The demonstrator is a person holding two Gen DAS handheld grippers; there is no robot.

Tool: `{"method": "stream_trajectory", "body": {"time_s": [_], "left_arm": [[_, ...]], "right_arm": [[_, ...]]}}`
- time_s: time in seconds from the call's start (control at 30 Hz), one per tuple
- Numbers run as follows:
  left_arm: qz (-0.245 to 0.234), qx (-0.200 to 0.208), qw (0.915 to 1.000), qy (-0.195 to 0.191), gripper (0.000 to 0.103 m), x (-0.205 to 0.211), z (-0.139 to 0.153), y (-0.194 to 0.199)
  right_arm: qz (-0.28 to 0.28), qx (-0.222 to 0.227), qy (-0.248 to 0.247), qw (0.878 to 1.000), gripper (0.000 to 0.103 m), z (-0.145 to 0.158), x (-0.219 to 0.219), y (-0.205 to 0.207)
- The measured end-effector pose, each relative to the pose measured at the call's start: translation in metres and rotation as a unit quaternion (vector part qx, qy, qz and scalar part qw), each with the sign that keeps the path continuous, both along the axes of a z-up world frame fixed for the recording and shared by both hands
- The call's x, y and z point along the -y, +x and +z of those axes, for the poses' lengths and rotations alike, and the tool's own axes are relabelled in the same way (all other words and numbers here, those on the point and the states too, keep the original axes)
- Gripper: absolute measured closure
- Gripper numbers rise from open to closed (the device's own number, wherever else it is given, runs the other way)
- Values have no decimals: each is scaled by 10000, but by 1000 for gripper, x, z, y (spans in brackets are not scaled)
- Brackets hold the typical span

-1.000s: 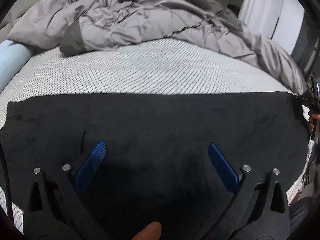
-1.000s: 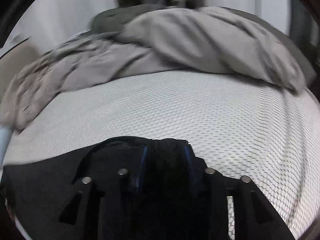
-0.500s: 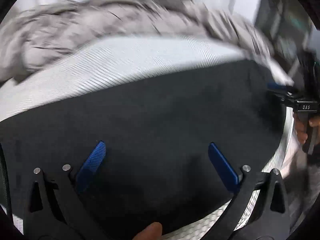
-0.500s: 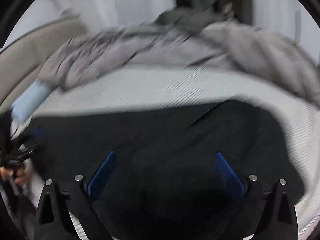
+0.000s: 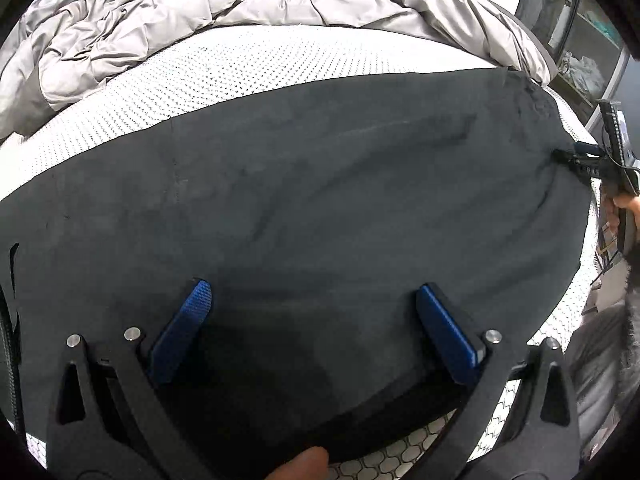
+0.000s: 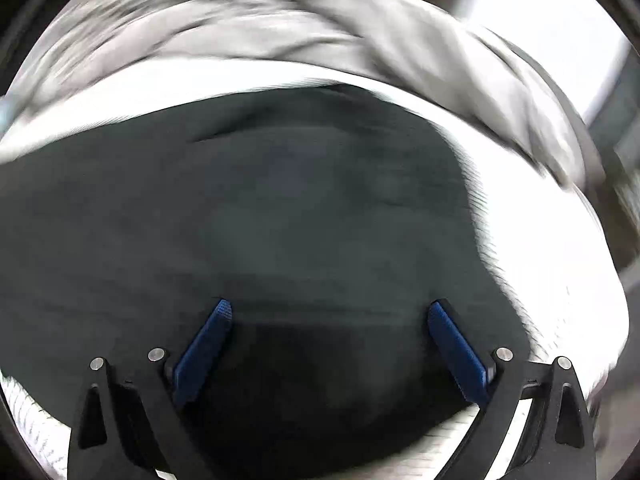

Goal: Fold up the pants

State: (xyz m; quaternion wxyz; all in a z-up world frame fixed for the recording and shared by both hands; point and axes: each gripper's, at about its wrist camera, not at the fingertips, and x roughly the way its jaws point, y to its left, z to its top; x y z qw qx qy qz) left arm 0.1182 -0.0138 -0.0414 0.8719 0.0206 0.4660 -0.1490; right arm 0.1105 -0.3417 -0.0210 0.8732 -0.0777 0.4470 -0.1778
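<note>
The black pants [image 5: 320, 200] lie spread flat across the white patterned mattress [image 5: 248, 64]. They also show in the blurred right wrist view [image 6: 280, 220]. My left gripper [image 5: 314, 292] is open, its blue pads just above the near part of the pants, holding nothing. My right gripper [image 6: 330, 308] is open over the pants, near their right end. The right gripper also shows in the left wrist view [image 5: 588, 162] at the far right edge of the pants, held by a hand.
A crumpled grey duvet [image 5: 200, 4] is heaped along the far side of the bed and shows blurred in the right wrist view [image 6: 320, 28]. The mattress edge runs near my left gripper [image 5: 400, 452]. Shelving [image 5: 584, 52] stands past the bed at the right.
My right gripper was shut on the pants' end; it has let go, opened and swung over the pants. My left gripper stayed open and turned toward the right end.
</note>
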Motion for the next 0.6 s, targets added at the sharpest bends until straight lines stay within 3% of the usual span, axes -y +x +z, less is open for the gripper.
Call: {"method": "stream_trajectory", "body": {"time_s": [0.03,0.13,0.3,0.43,0.47,0.53,0.6], "left_arm": [[13,-2,10000,32,1,1,1,1],[44,-1,10000,-60,1,6,14,-1],[6,412,9984,-382,1,20,48,9],[-103,98,9996,-244,1,43,33,42],[-146,-22,9999,-61,1,46,23,52],[97,-261,9994,209,1,37,7,64],[160,-295,9994,-45,1,23,6,63]], "right_arm": [[-297,30,-170,9994,3,1,11,-1],[-241,200,-141,9994,3,11,7,-7],[1042,588,448,9918,3,37,-60,-2],[2039,90,1191,9717,3,20,-120,41],[2137,-67,1245,9689,3,12,-128,52],[2192,-481,1022,9691,3,-6,-139,72],[2206,-468,727,9715,3,-11,-128,71]]}}
